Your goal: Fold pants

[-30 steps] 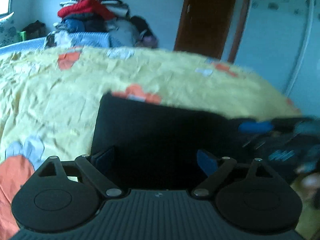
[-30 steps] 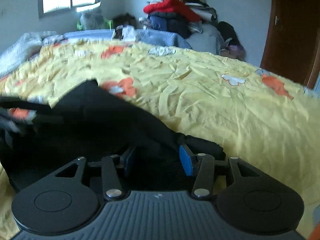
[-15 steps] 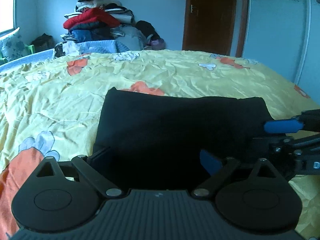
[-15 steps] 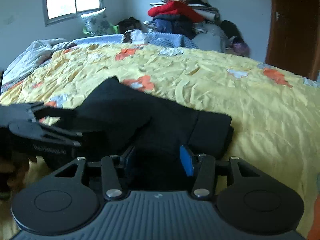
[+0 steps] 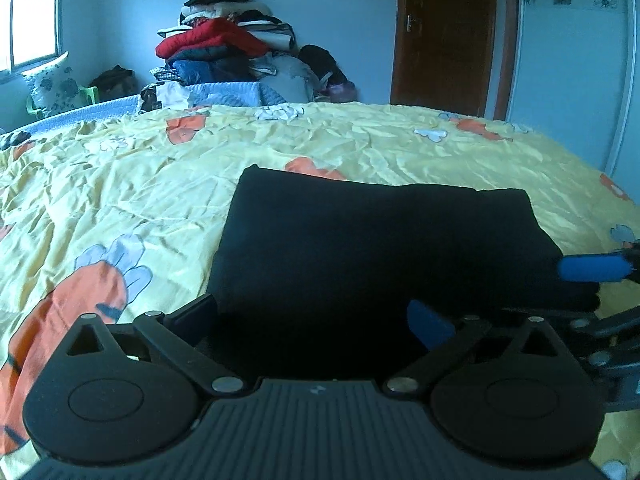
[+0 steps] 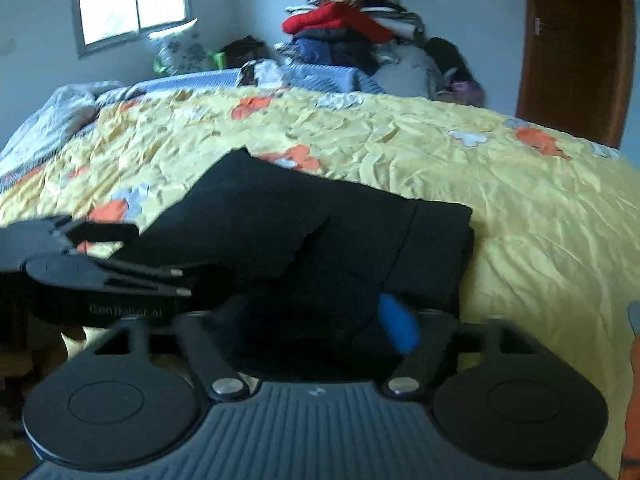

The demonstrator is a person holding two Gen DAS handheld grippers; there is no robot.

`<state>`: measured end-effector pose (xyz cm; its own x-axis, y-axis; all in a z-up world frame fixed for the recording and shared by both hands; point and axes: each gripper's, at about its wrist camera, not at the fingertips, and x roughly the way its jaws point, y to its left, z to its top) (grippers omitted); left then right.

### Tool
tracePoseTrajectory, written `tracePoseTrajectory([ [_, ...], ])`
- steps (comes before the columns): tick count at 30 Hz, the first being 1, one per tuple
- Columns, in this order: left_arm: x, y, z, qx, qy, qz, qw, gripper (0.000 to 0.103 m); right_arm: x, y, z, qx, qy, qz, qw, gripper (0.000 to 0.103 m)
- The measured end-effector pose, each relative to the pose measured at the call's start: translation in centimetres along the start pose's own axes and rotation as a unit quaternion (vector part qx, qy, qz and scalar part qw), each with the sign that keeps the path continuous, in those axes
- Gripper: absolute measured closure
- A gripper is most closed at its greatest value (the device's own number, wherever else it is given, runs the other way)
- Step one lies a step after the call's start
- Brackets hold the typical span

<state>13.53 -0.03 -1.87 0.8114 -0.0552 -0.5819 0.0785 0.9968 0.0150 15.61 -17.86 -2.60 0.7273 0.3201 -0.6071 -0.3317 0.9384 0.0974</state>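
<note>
The left gripper (image 5: 312, 314) is seen spread wide over the near edge of the folded black pants (image 5: 376, 240) on the yellow bed (image 5: 120, 200); the right gripper (image 6: 320, 320), jaws just opened, pinches nothing; both should be withdrawn without snagging cloth.

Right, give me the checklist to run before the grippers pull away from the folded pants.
1. Black pants lie as a folded rectangle: ok.
2. Left gripper jaws have just been opening, wide apart, cloth not pinched: ok.
3. Right gripper jaws have just been opening, pants' edge between them, unpinched: ok.
4. Near edge of pants fully on yellow bedspread: cannot tell.
5. Fold layers aligned on the right side: not ok, stepped.
</note>
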Motion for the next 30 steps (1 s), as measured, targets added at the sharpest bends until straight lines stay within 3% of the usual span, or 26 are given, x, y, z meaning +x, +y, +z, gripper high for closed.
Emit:
tracePoseTrajectory([
  [6, -1.8, 0.2, -0.8, -0.016, 0.004, -0.003, 0.9999, 0.000, -2.3, 0.5, -0.9, 0.038, 0.005, -0.002, 0.999, 0.003],
  [15, -4.4, -0.1, -2.4, -0.008, 0.008, 0.002, 0.9999, 0.000, -3.7, 1.0, -2.4, 0.094, 0.054, -0.020, 0.994, 0.002],
  [22, -6.2, 0.6, -4.0, -0.020, 0.012, 0.010, 0.9997, 0.000, -4.9, 2.1, -3.9, 0.093, 0.046, -0.028, 0.994, 0.002],
  [30, -7.7, 2.0, -5.9, -0.029, 0.011, 0.044, 0.9986, 0.000, -4.8, 3.3, -6.0, 0.090, 0.045, -0.043, 0.994, 0.002],
])
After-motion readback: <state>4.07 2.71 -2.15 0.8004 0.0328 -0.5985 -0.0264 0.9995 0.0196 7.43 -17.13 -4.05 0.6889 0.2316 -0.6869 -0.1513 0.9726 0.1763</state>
